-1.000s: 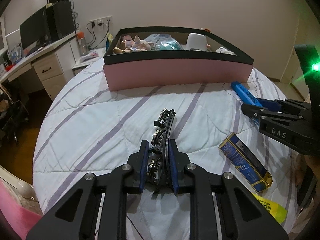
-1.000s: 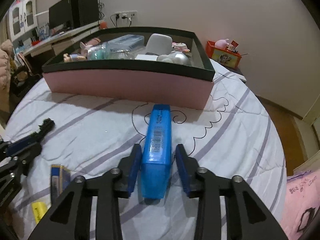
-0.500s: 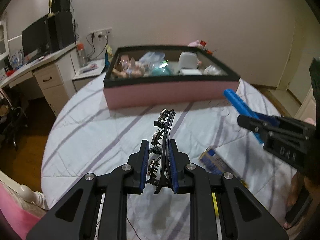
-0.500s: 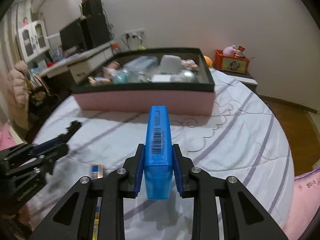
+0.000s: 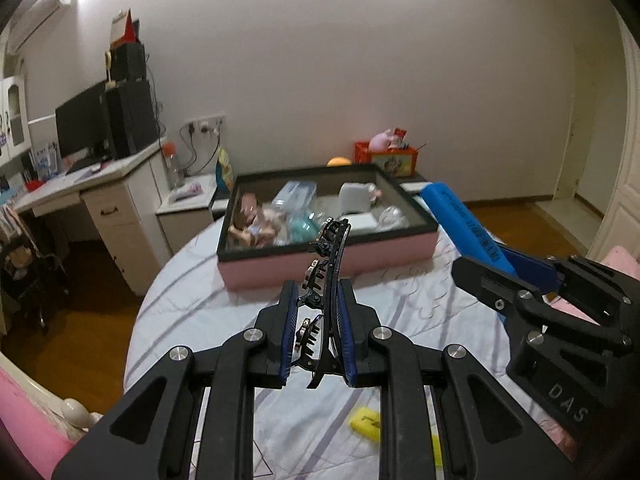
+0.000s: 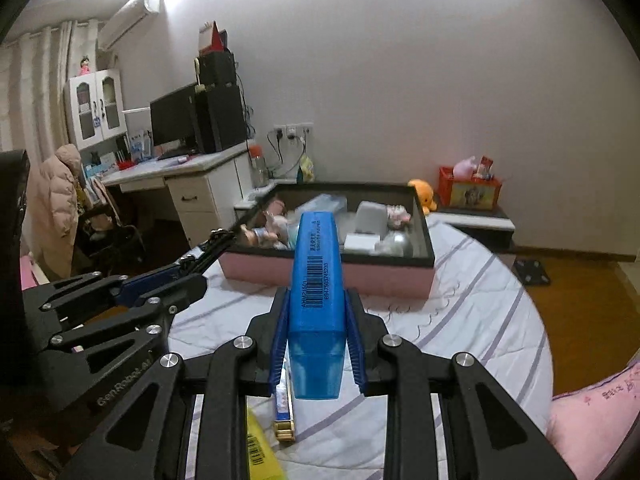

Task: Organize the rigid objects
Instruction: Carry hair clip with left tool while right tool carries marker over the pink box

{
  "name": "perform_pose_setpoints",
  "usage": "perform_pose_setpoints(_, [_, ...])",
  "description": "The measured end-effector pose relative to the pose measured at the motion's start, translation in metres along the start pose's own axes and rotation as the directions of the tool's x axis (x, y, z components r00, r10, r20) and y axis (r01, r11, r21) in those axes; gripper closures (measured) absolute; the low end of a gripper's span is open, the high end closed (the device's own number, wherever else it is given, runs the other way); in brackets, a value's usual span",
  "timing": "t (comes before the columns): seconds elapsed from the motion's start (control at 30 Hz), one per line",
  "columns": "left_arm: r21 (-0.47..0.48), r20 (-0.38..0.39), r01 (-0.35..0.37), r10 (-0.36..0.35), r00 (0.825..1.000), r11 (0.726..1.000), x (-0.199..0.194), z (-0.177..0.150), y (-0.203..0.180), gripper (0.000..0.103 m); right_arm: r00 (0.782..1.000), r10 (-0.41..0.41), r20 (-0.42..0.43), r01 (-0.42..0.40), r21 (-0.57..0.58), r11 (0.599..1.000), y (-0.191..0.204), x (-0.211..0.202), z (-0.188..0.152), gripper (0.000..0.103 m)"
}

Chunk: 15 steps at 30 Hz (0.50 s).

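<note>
Both items now lifted off the bed: left gripper point(image 5: 318, 334) clamped tight on the black hair clip point(image 5: 325, 276), right gripper point(image 6: 318, 334), closing a second ago, pinches the blue case point(image 6: 318, 276). Pink box point(image 6: 328, 276) sits far ahead, so the drop-in likely comes next.

The box point(image 5: 326, 260) sits on the bed point(image 5: 192, 304), desk point(image 5: 100, 184) to its left.

Left tongs point(image 5: 316, 332) clamped on a hair clip point(image 5: 326, 276), raised, tilted down; right tongs point(image 6: 318, 340) clamped on a blue case point(image 6: 316, 280), raised alongside.
</note>
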<state>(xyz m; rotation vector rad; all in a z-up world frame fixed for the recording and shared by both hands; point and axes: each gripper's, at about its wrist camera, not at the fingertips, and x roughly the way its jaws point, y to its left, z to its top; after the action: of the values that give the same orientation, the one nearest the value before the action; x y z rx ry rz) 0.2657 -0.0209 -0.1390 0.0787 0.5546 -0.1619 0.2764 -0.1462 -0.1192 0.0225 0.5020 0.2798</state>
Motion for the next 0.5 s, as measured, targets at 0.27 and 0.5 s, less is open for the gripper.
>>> perform_pose_setpoints(0.27, [0.044,0.085,-0.023,0.019,0.996,0.999,-0.033,0.015,-0.015,0.084,0.998,-0.012,0.063,0.014,-0.026,1.0,0.011,-0.027,0.013,0.076])
perform_pose_setpoints(0.5, [0.049,0.122,-0.045,0.039,0.992,0.998,-0.048,0.022,-0.018,0.084,0.994,-0.008,0.111,0.011,-0.032,0.999,0.015,-0.042,0.022,0.076])
